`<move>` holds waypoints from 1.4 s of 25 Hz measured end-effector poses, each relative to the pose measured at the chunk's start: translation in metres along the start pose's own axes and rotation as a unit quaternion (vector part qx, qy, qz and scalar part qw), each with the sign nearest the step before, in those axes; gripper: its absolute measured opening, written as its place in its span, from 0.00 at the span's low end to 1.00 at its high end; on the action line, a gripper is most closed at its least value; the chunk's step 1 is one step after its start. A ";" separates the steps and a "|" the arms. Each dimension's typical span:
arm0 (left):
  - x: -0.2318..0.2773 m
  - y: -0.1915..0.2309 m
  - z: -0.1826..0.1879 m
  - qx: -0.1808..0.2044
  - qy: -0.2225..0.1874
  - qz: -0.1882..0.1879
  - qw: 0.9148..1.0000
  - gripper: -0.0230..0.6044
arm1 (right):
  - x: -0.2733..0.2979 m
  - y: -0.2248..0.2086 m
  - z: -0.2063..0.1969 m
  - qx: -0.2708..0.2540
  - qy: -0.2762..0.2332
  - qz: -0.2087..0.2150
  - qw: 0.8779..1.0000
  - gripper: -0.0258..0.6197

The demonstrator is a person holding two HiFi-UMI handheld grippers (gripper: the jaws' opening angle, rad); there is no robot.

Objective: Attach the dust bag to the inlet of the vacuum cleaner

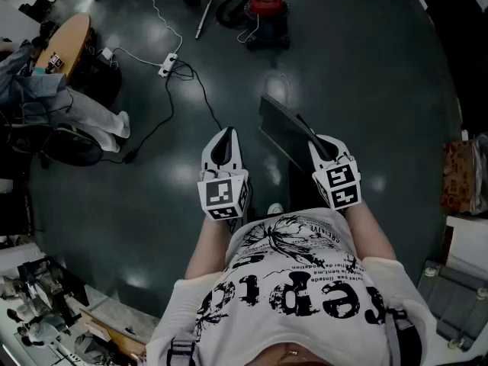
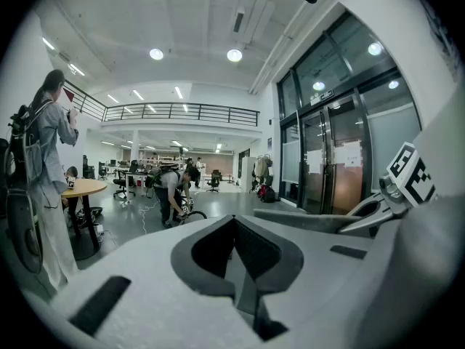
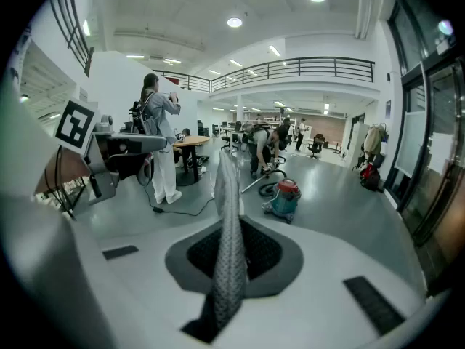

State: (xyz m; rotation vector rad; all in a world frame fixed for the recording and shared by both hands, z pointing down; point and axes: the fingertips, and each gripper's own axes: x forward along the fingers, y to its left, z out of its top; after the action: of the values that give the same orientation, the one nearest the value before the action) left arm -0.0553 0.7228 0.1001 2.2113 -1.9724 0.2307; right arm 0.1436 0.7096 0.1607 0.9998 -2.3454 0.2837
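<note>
The vacuum cleaner (image 1: pixel 265 10), a red-topped teal canister, stands on the dark floor far ahead; in the right gripper view the vacuum cleaner (image 3: pixel 283 197) is right of centre. My right gripper (image 1: pixel 316 145) is shut on the grey dust bag (image 1: pixel 284 130), a flat sheet that sticks out forward and left. Edge-on, the dust bag (image 3: pixel 228 238) rises from between the closed pads. My left gripper (image 1: pixel 223 137) is shut with nothing in it, level with the right one and apart from the bag. From the left gripper (image 2: pixel 234 224), the dust bag (image 2: pixel 305 220) shows to the right.
A white power strip (image 1: pixel 168 65) with black and white cables lies on the floor ahead left. A person (image 1: pixel 72 105) stands by a round wooden table (image 1: pixel 67 43). Another person (image 3: pixel 260 147) bends near the vacuum hose (image 1: pixel 229 2). A red bag (image 1: pixel 459 178) sits at right.
</note>
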 end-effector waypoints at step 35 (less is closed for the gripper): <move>0.670 0.148 0.110 0.014 0.045 -0.089 0.995 0.04 | 0.438 -0.410 0.260 0.109 0.050 -0.040 0.992 0.07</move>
State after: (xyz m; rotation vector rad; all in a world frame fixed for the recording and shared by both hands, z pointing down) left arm -0.1258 0.0334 0.1478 2.3332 -1.7241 0.3279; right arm 0.0824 0.0591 0.1906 1.1506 -2.2113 0.5549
